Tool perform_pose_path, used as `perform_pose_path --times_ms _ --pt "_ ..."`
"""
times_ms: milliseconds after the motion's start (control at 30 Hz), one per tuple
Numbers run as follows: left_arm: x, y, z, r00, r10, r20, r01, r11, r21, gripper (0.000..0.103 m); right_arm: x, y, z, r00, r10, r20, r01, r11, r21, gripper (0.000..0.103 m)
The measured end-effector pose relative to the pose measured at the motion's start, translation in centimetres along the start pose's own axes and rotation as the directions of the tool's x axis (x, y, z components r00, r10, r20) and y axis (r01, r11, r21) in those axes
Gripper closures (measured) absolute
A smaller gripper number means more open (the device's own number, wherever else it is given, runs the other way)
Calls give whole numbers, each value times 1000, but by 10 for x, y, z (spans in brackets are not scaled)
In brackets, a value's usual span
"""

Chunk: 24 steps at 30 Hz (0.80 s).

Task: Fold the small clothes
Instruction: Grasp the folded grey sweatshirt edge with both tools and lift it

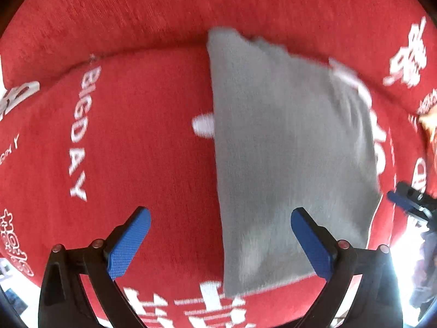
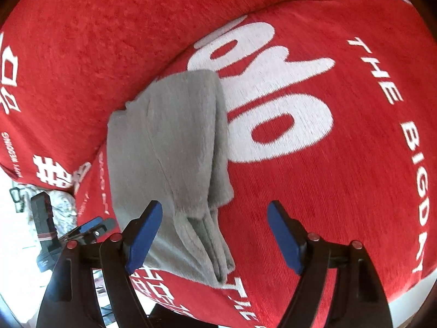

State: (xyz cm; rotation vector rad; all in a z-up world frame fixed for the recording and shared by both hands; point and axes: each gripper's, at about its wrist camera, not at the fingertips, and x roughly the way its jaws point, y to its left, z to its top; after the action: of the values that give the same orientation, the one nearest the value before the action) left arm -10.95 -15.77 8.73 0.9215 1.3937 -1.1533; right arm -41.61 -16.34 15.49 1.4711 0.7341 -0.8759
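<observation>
Step tip: w/ both grippers empty, judge the fold as set down; next, check edges line up, press layers flat, regrip only at a corner if it needs one more fold.
Left wrist view – gripper: left gripper point(image 1: 220, 242) spread wide, nothing betw. the blue pads, pointing down at the red cover point(image 1: 131, 125).
Left wrist view – cloth: grey garment point(image 1: 289, 147) lies flat on the cover, a long folded slab; its near end passes betw. the pads, closer to the right-hand pad, not pinched. Picture blurred, so edge detail unclear.
Left wrist view – other: right gripper's tip just shows at the right edge, beside the cloth's far side.
Right wrist view – gripper: right gripper point(image 2: 214, 236) also parted, pads clear of fabric.
Right wrist view – cloth: grey garment point(image 2: 169, 147) sits ahead & left of centre, stacked layers visible at its near end, which reaches betw. the pads by the left-hand one. Red cover point(image 2: 341, 164) w/ white lettering under it.
</observation>
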Motion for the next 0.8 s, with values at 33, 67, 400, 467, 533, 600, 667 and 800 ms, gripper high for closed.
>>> perform_pose_path --times_ms 33,67,400,467,533,600,667,800 --pt "-1 4 8 1000 -9 9 10 1000 -12 0 2 -3 5 1000 18 0 -18 1000 7 21" --pt "0 9 19 999 -27 17 28 999 -31 0 5 -6 9 999 40 -3 -40 999 11 21" --pt "47 27 45 971 -236 -34 231 966 -119 0 56 -16 38 958 251 -137 -248 968 36 21" --pt "50 26 47 966 -257 -38 250 960 -130 0 64 -10 42 948 280 -153 -281 960 19 21" --pt "55 20 43 961 -272 -52 264 956 -126 0 69 -2 46 940 297 -169 -302 953 -4 21" --pt "60 10 42 959 -277 -62 270 957 -106 0 77 10 48 938 288 -191 -301 953 -41 19" --pt "60 -1 43 967 -247 -63 243 967 -71 0 83 21 48 935 289 -208 -309 948 -72 18" --pt "63 1 42 970 -240 -50 236 969 -75 0 88 23 47 932 304 -197 -320 946 -54 17"
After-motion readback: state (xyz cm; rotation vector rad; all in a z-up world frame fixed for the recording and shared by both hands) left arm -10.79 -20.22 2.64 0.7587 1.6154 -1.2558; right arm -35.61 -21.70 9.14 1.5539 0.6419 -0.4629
